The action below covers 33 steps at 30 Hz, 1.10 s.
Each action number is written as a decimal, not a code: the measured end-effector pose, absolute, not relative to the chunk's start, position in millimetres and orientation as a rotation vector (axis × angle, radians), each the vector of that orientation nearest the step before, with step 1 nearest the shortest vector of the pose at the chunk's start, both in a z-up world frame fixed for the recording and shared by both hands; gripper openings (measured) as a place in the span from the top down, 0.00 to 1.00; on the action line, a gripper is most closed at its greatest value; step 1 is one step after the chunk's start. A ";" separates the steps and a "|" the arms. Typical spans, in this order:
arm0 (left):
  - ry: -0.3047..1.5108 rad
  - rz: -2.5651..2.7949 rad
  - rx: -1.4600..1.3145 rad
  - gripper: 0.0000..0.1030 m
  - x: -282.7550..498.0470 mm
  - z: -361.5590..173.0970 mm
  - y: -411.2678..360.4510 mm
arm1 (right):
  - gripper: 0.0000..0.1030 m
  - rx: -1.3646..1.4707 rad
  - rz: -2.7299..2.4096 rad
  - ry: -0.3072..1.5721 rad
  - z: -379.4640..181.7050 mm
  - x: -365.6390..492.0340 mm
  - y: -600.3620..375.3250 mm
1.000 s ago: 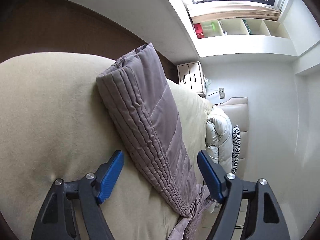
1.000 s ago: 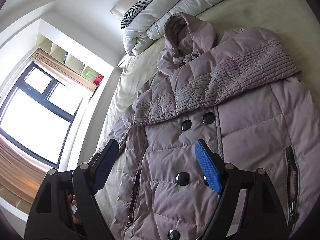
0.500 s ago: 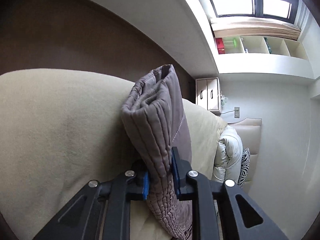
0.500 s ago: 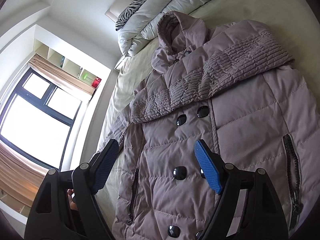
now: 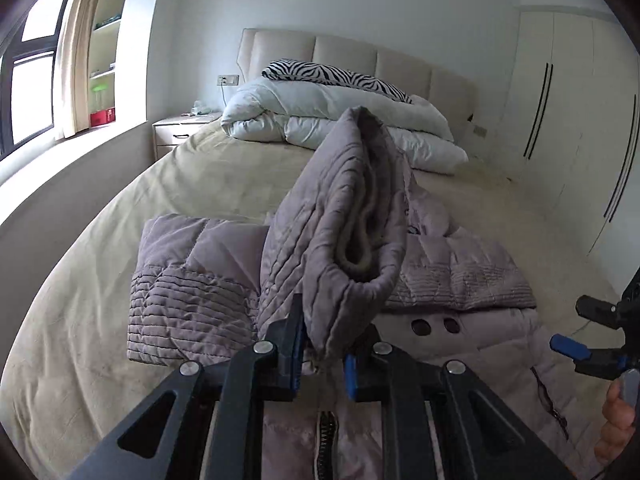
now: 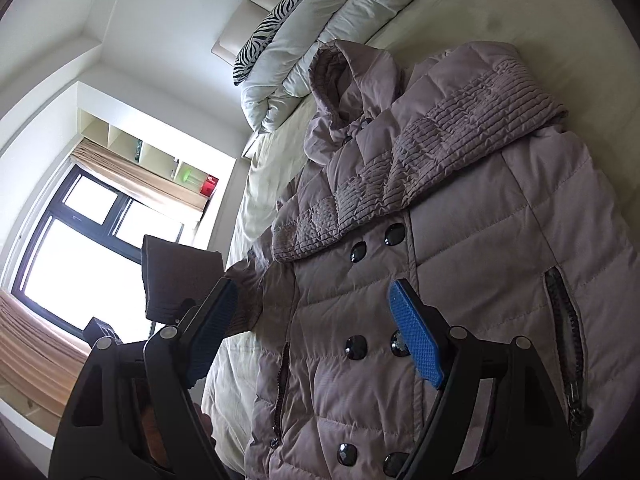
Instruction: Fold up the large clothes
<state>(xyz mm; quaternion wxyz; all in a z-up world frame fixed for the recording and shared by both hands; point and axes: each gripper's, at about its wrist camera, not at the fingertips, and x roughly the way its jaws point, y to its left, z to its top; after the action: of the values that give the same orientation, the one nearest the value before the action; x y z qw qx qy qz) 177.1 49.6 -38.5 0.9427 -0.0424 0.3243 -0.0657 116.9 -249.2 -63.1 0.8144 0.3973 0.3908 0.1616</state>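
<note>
One sleeve (image 6: 420, 148) already lies across the coat (image 6: 460, 280) on the bed (image 5: 100, 280), and the left gripper (image 5: 322, 354) pinches the other cuff (image 5: 340, 232) up (right gripper (image 6: 316, 336) gaping idle), body unfolded.

Left wrist cam: low over bed (image 5: 100, 280), faces headboard (image 5: 344, 56); own left tongs (image 5: 322, 356) at bottom edge, v. close to raised sleeve (image 5: 332, 232).
Right wrist cam: above coat (image 6: 460, 260), rolled sideways, looks down along right tongs (image 6: 316, 336) twd window (image 6: 80, 264).
Shared: coat, duvet (image 5: 340, 116), zebra pillow (image 6: 272, 20), headboard; right tongs at left cam's right edge.
</note>
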 end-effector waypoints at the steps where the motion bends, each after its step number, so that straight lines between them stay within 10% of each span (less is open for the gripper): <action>1: 0.687 -0.156 -0.040 0.83 176.3 -53.6 25.5 | 0.24 0.867 0.358 0.854 -68.0 119.9 -252.1; 17: 0.734 -0.180 0.202 0.81 160.5 -113.1 -41.7 | 0.13 1.076 0.562 1.151 -148.2 224.1 -194.7; 21: 0.739 -0.194 0.203 0.76 163.3 -115.5 -43.2 | 0.42 1.034 0.624 1.166 -142.3 235.3 -177.1; 24: 0.730 -0.199 0.177 0.53 161.1 -111.4 -37.7 | 0.70 0.911 0.601 1.201 -132.0 240.3 -163.5; 28: 0.679 -0.199 0.125 0.22 143.5 -94.4 -20.0 | 0.80 0.852 0.563 1.189 -116.8 243.6 -169.3; 33: 0.631 -0.151 0.029 0.13 142.0 -74.9 19.7 | 0.83 0.818 0.574 1.087 -61.8 250.9 -187.6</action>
<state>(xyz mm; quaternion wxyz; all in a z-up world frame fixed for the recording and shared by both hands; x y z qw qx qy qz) 142.0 19.7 -74.9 0.9477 0.0142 0.3099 -0.0743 250.9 -187.6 -61.8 0.7397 0.3731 0.4953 0.2615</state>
